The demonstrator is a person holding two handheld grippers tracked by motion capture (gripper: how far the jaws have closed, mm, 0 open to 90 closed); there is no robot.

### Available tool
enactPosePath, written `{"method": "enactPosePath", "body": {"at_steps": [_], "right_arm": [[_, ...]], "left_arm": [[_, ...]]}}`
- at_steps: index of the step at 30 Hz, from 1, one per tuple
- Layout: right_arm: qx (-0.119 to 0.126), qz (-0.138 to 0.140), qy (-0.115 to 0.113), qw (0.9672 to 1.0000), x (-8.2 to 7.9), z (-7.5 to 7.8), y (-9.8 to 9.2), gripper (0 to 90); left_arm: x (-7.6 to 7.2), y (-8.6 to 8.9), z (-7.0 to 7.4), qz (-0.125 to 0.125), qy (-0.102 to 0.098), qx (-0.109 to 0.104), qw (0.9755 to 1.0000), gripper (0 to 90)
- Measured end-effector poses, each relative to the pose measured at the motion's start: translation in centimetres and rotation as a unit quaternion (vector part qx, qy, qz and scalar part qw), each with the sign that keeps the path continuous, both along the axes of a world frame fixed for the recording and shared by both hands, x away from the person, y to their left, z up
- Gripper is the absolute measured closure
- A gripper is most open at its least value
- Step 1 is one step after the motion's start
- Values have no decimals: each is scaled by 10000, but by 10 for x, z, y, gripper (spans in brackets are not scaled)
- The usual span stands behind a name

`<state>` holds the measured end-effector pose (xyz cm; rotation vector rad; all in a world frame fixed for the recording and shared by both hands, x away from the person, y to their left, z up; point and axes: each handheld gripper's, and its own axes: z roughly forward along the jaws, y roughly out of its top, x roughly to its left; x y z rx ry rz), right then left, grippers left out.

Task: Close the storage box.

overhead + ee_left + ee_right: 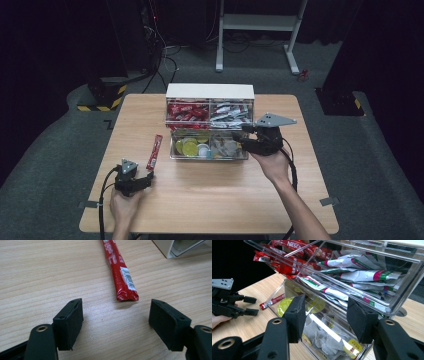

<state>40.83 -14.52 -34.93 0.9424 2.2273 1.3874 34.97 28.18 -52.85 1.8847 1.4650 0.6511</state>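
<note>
Both sets of jaws stand apart, nothing clamped. Left gripper (116,321) sits low on the table (210,200), near end of the red stick sachet (120,272) just beyond its pads: pick not yet made, likely next a short push forward, then close. Right gripper (325,317) hovers at the clear organizer (209,150), front right compartment of paper packets below. Watch the organizer's near-left corner; open tabletop left and near.

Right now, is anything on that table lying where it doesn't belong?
Yes, one thing: a red stick packet lies loose on the wooden table, left of the clear organizer box, while the other red packets are stacked in the box's back left compartment. It lies flat just ahead of the open left claw, untouched.
</note>
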Motion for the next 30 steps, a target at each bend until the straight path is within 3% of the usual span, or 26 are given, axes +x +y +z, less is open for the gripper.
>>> {"method": "enactPosePath", "body": {"at_steps": [18, 30], "right_arm": [[94, -49, -122, 9999, -7, -3, -13, 457], [267, -320, -151, 9990, -16, -9, -47, 448]], "left_arm": [[0, 0, 0, 15, 5, -21, 10000, 279], [0, 0, 0, 9, 14, -26, 10000, 278]]}}
